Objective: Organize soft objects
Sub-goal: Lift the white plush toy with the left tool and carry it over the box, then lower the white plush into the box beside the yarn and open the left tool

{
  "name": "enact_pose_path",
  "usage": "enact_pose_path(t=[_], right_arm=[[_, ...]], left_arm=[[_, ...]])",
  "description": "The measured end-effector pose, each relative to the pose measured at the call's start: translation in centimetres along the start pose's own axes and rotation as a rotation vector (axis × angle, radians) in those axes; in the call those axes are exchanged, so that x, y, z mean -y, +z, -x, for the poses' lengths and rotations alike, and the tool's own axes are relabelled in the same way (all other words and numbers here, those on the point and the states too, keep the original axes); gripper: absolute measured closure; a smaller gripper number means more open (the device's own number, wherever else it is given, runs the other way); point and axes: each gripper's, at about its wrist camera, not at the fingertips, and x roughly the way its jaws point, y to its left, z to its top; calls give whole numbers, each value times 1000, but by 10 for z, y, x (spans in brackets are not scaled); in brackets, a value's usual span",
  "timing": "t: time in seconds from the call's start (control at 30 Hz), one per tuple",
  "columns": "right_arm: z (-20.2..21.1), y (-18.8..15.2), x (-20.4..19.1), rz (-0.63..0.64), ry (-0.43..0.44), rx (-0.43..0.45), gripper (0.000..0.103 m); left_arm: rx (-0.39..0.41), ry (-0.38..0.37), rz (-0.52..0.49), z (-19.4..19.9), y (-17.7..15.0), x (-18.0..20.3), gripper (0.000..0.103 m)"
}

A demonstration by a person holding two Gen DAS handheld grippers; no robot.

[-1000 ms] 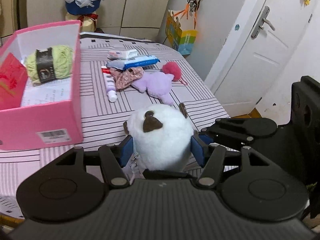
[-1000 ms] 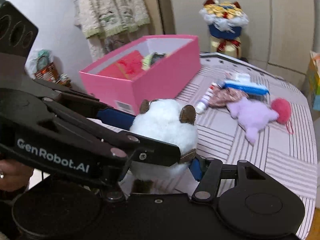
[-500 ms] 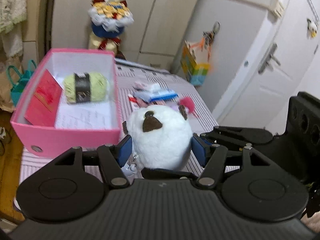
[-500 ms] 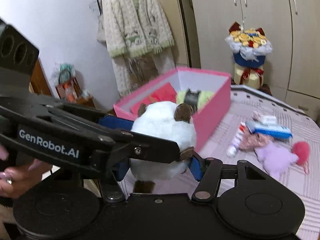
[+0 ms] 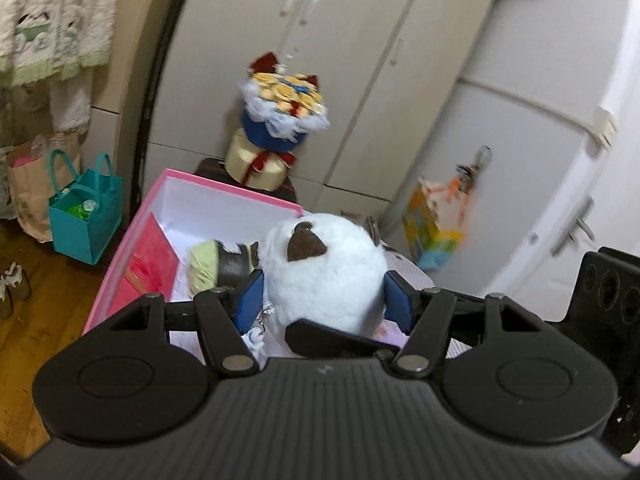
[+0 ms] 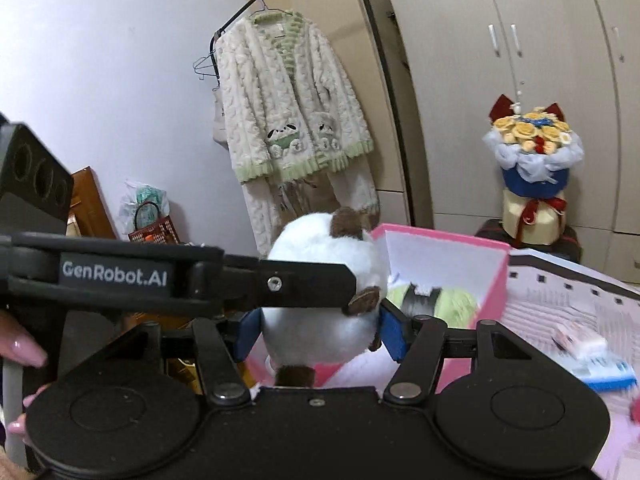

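A white plush toy (image 6: 320, 300) with brown ears sits clamped between the blue pads of the right gripper (image 6: 318, 332) at centre frame, while the left gripper (image 6: 180, 276) reaches in from the left edge across the toy's front. Behind it, right of centre, an open pink box (image 6: 460, 248) holds a green yarn ball (image 6: 448, 300). A fluffy cardigan (image 6: 288, 100) hangs at upper centre; a flower bouquet (image 6: 532, 160) stands at right

The plush toy (image 5: 324, 276) hung in front of the box (image 5: 224, 196), near its right wall. Inside the box, a yarn ball (image 5: 216, 266) lay right of a card (image 5: 150, 258). Behind the box stood a bouquet (image 5: 280, 120).
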Motion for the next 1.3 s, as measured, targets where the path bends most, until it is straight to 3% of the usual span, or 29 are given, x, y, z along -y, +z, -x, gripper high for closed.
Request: enact_pose_path(t=[0.2, 0.47, 0.7, 0.93, 1.07, 1.3], right_arm=[[-54, 1, 27, 5, 33, -77, 36], [-95, -9, 37, 112, -39, -215, 37], [-113, -10, 36, 230, -111, -297, 37], [-119, -16, 30, 325, -209, -321, 38], [-121, -18, 31, 309, -212, -334, 39], [-101, -20, 20, 289, -207, -305, 38]], left_arm=[[-77, 32, 71, -46, 3, -37, 41], [-211, 28, 149, -97, -10, -66, 41], [-259, 14, 225, -122, -17, -79, 41], [-293, 10, 286, -137, -27, -92, 41], [-291, -14, 312, -134, -28, -95, 47], [-212, 65, 185, -104, -19, -84, 45]])
